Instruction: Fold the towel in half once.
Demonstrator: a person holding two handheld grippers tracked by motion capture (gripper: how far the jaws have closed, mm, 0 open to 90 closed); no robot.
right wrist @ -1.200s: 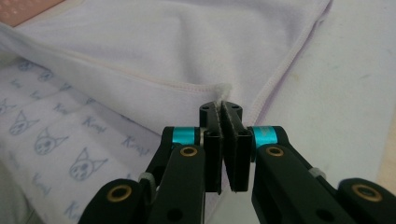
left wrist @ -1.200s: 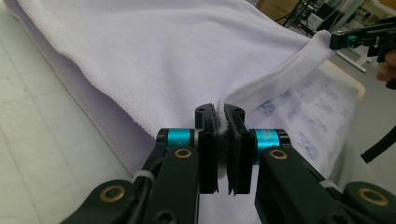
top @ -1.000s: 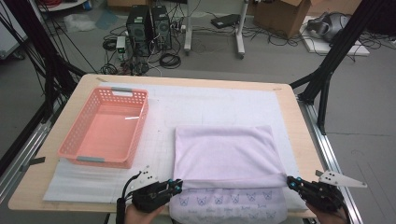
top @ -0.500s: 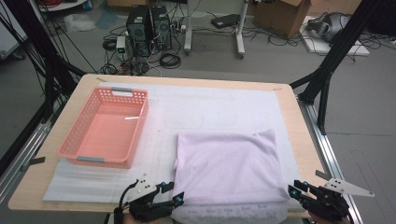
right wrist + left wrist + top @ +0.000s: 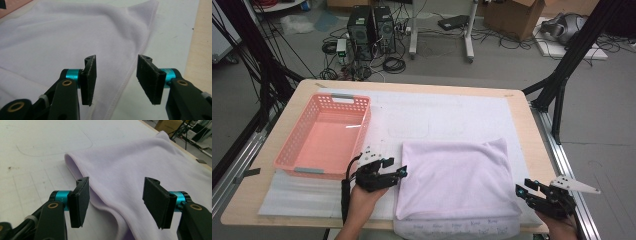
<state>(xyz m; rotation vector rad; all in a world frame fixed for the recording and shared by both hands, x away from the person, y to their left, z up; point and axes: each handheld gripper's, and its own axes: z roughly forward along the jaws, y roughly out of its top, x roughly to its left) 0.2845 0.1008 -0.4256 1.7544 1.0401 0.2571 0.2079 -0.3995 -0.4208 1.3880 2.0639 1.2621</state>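
- A soft purple cloth (image 5: 457,180) lies folded flat on the table (image 5: 532,145), near the front edge and toward the right side.
- Under the cloth is a white mat (image 5: 437,117) that covers most of the table top.
- A second cloth (image 5: 457,227) with small prints peeks out from under the purple one at the front edge.
- A pink basket (image 5: 324,137) sits on the left side of the table, just beside the purple cloth but not touching it.
- The left gripper (image 5: 399,172) is at the left edge of the cloth, close to the basket's front corner. A hand (image 5: 362,197) holds it.
- Its jaws stand apart and have just been opening. In the left gripper view (image 5: 116,202) the folded edge of the cloth runs between them, but the pads do not press on it.
- The right gripper (image 5: 522,189) is at the front right corner of the cloth.
- Its jaws are apart too and have just been opening. In the right gripper view (image 5: 116,80) the stitched hem lies below the gap, and nothing is pinched.
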